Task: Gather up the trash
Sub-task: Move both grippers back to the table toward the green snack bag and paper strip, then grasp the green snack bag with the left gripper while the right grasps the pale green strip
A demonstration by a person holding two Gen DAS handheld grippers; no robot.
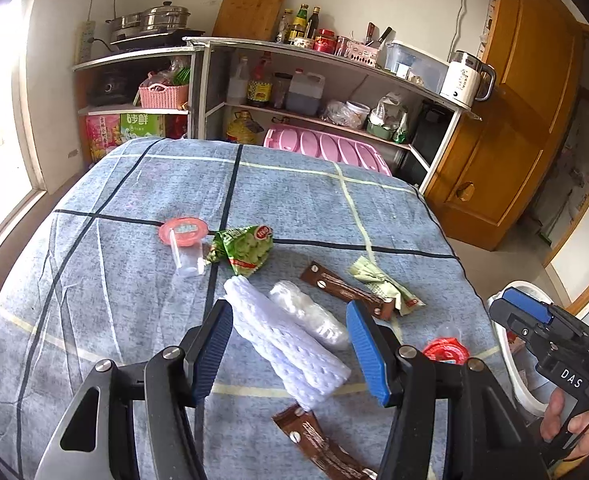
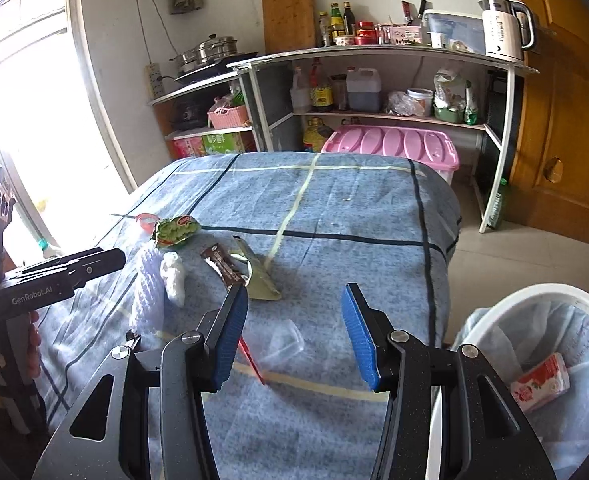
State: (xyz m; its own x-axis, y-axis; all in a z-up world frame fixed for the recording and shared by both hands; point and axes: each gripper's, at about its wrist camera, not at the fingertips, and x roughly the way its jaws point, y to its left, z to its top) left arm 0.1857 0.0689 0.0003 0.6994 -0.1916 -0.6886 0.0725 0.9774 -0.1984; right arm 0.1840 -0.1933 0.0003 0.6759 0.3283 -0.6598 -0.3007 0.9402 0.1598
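Trash lies on a table under a blue checked cloth (image 1: pixel 114 280). My left gripper (image 1: pixel 290 344) is open, its blue pads on either side of a white foam net (image 1: pixel 294 356) without pressing on it. Beside the net are a crumpled clear bag (image 1: pixel 310 312), a green snack bag (image 1: pixel 246 248), two brown wrappers (image 1: pixel 346 290), a pale green wrapper (image 1: pixel 382 284), a pink-lidded cup (image 1: pixel 183 231) and a red lid (image 1: pixel 444 350). My right gripper (image 2: pixel 294 336) is open above a clear plastic cup (image 2: pixel 284 340). A white bin (image 2: pixel 534 300) stands at the table's right.
The bin has a blue liner and holds a red and white carton (image 2: pixel 542 384). Behind the table stand shelves (image 2: pixel 374 56) with bottles, pots and a kettle, and a pink storage box (image 2: pixel 394 144). A wooden door (image 2: pixel 566 120) is at the right, a bright window at the left.
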